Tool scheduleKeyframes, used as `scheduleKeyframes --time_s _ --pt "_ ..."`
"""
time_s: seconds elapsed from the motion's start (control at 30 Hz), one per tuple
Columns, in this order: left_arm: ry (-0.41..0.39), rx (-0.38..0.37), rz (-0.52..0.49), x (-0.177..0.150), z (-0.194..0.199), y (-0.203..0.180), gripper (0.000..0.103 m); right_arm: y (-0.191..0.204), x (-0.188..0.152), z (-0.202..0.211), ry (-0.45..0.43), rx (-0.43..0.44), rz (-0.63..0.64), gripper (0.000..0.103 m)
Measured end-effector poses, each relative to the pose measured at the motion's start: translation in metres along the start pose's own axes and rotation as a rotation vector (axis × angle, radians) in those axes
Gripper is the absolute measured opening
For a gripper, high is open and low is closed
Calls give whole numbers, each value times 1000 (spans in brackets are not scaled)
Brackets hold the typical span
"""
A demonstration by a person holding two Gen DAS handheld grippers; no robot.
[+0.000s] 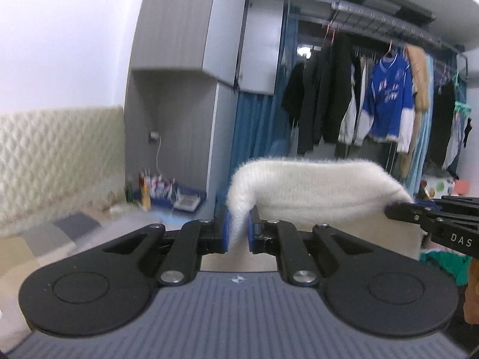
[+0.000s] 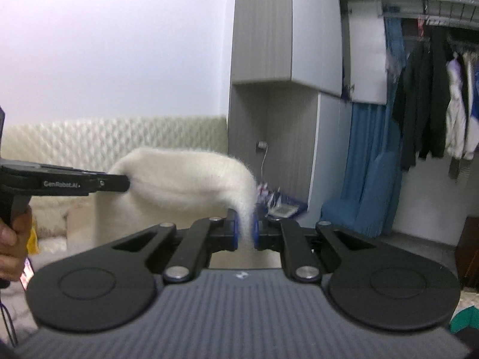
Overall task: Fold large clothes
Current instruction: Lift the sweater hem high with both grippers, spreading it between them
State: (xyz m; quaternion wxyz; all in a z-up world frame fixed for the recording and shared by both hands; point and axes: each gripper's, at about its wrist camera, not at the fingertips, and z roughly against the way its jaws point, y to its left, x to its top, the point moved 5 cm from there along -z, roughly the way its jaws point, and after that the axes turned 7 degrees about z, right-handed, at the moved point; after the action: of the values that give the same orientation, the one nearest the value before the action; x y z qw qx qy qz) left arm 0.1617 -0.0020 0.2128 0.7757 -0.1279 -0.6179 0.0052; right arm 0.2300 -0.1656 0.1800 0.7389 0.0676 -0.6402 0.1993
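A fluffy white knitted garment [image 1: 314, 188] hangs stretched between both grippers, held up in the air. My left gripper [image 1: 238, 230] is shut on one end of its upper edge, white fuzz squeezed between the blue pads. In the left wrist view the right gripper [image 1: 392, 209] comes in from the right, clamped on the other end. My right gripper [image 2: 246, 229] is shut on the garment [image 2: 179, 179] too. The left gripper [image 2: 125, 182] shows at the left of that view, pinching the far end, with a hand [image 2: 13, 239] on its handle. The garment's lower part drops out of sight.
A grey wardrobe [image 1: 179, 59] stands ahead, with a blue curtain [image 1: 257, 125] and a rack of hanging clothes [image 1: 386, 101] to its right. A quilted cream headboard [image 1: 60, 149] lines the left wall. Bottles and boxes [image 1: 167, 194] sit on a low shelf. Green cloth [image 1: 443, 260] lies lower right.
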Motion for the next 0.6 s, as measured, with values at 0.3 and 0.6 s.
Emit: scheduleKeyframes --time_s 0.3,0.6 --pt "-184 -55 -59 84 125 -65 14 0 71 75 -174 -73 20 12" --pt "-230 -90 -87 137 158 -109 14 -27 109 96 -262 -133 11 12"
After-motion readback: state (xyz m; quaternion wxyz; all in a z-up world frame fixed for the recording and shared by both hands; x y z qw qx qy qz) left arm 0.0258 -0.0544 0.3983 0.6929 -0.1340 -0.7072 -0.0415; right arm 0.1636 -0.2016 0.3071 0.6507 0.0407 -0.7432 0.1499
